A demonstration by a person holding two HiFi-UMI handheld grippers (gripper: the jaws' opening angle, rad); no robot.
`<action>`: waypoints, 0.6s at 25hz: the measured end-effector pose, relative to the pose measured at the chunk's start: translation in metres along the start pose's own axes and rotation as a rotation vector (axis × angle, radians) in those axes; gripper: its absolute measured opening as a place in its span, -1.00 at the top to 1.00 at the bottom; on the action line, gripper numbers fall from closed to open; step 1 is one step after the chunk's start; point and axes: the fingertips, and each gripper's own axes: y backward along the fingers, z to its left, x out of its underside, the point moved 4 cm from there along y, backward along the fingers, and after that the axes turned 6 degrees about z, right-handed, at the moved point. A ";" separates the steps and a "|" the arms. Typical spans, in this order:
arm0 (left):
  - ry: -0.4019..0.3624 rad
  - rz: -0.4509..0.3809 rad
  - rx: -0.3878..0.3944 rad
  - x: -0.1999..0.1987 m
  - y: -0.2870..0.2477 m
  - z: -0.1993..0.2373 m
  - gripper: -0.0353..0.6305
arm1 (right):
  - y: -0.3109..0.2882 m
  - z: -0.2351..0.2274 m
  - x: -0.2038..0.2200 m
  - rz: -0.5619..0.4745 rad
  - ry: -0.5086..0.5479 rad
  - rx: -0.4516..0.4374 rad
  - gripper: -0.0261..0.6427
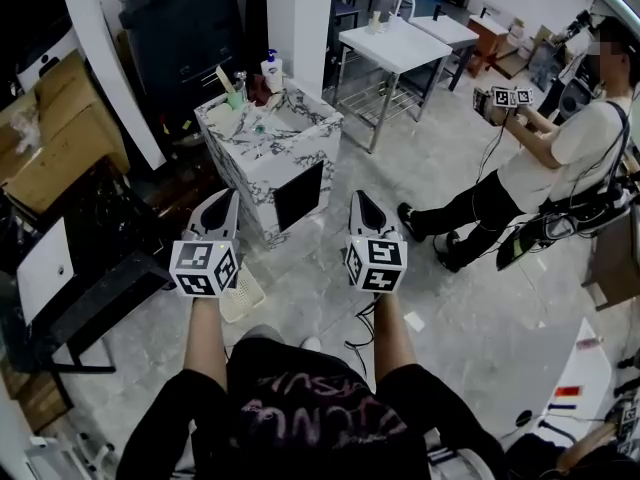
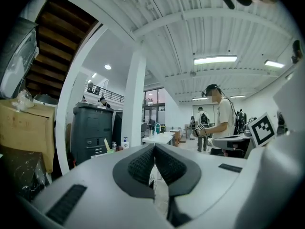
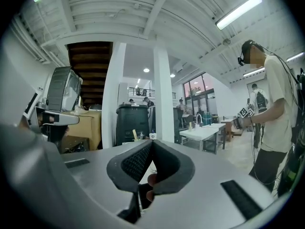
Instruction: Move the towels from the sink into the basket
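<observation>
1. Towels are too small to be told for certain in the head view. A pale cloth-like shape is seen on the left corner of the marble-patterned sink, beside a soap bottle.
2. In the same view a pale basket is seen on the floor at the foot of the sink, partly hidden behind the left gripper.
3. The left gripper and the right gripper are held side by side above the floor, pointed toward the sink and well apart from it. Nothing is carried by either.
4. Further off, a white table and a second person are seen to the right, and a dark bin behind the sink.
5. In the left gripper view, the left gripper is shown with its jaws closed together at the tips and nothing between them. Past them the dark bin, a white pillar and the second person are seen; the towels cannot be made out.
6. In the right gripper view, the right gripper is likewise shown with its jaws pressed together and empty. The dark bin, the pillar and the white table are seen beyond.
</observation>
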 end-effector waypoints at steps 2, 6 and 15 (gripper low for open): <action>-0.003 -0.002 -0.008 -0.002 -0.004 0.000 0.85 | -0.005 -0.001 -0.001 -0.001 0.004 -0.013 0.88; -0.007 0.001 -0.022 0.001 -0.010 0.002 0.85 | -0.016 -0.001 0.002 0.001 0.007 -0.031 0.88; 0.006 0.002 -0.045 0.007 -0.029 0.013 0.85 | -0.048 0.006 0.002 0.013 0.039 -0.074 0.88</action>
